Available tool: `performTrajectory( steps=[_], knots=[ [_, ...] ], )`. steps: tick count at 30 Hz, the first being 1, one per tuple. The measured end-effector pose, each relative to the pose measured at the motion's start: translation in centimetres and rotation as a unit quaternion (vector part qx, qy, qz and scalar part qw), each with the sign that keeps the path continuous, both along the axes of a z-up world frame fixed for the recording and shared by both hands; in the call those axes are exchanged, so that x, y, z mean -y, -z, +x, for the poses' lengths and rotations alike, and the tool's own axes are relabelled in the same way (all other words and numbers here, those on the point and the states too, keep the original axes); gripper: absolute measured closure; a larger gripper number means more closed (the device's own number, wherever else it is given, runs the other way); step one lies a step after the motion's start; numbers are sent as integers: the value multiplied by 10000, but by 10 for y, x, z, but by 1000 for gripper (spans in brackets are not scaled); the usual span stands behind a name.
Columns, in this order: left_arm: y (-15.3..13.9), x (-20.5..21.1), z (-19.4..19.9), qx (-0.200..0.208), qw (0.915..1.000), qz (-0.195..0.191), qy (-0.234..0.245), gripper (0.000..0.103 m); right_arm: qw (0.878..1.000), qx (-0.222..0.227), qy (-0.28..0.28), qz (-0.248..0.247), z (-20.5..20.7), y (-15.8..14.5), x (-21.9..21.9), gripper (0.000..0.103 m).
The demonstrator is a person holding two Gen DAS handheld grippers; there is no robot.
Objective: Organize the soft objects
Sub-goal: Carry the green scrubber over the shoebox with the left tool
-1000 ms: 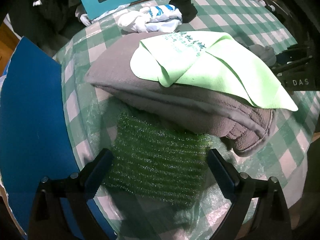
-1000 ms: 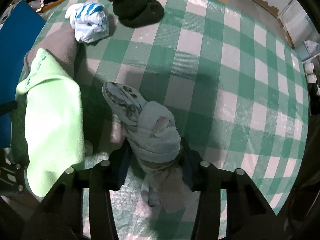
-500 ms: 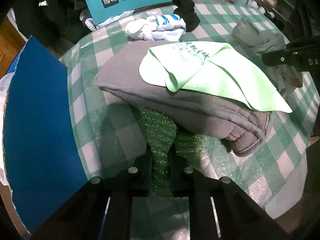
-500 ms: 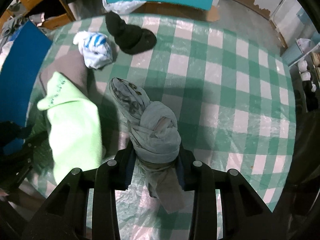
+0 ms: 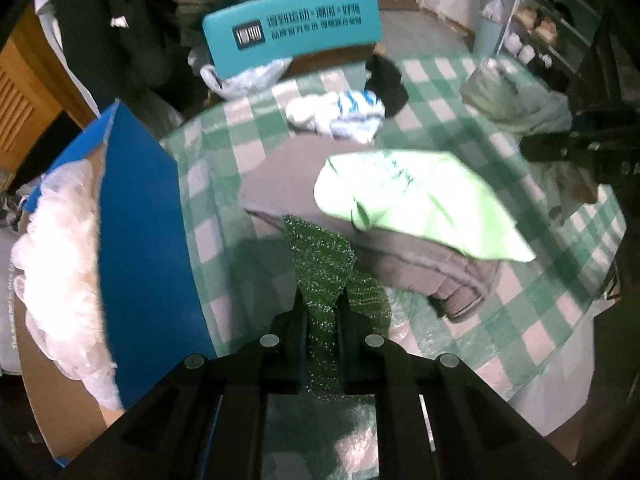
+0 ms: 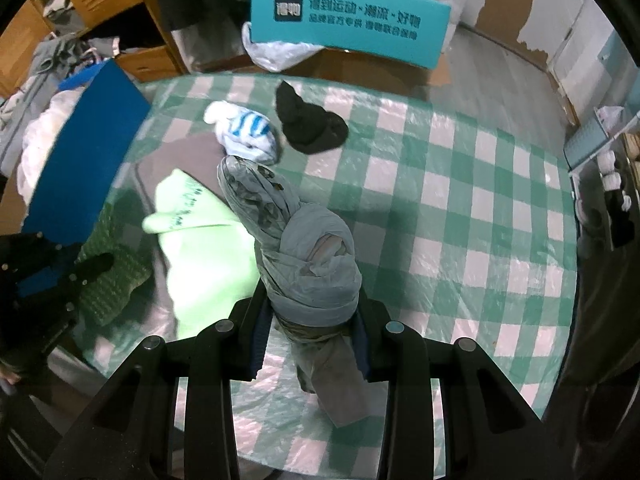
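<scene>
My left gripper [image 5: 322, 304] is shut on a dark green knitted cloth [image 5: 324, 260] and holds it above the green checked table [image 5: 436, 120]. The cloth also shows in the right wrist view [image 6: 108, 276]. My right gripper [image 6: 312, 320] is shut on a grey knotted sock bundle [image 6: 304, 252], lifted off the table; it also shows in the left wrist view [image 5: 516, 100]. A light green cloth [image 5: 404, 204] lies on a folded grey towel [image 5: 404, 256]. A white and blue striped sock ball [image 6: 244, 136] and a black sock [image 6: 308, 124] lie at the far side.
A blue-edged cardboard box [image 5: 140, 240] holding white plastic bags [image 5: 60, 264] stands left of the table. A teal chair back [image 6: 348, 16] stands behind the table. Shelves [image 5: 552, 24] stand at the right.
My left gripper closed on the green cloth and lifted it up and back. My right gripper rose with the grey sock bundle in it.
</scene>
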State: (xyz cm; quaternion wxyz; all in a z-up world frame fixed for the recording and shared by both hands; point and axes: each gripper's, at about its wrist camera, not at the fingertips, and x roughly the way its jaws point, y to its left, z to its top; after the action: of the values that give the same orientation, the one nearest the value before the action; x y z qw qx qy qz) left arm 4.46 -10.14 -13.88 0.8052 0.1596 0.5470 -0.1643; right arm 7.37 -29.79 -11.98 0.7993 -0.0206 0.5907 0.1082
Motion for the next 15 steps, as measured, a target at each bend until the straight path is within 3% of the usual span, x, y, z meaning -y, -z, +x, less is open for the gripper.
performTrajectory(
  steps=[15],
  knots=[
    [-63,-10,3,818,9961,-235,-219,92,9975,588,-288,269,-4,-50,-23,70]
  ],
)
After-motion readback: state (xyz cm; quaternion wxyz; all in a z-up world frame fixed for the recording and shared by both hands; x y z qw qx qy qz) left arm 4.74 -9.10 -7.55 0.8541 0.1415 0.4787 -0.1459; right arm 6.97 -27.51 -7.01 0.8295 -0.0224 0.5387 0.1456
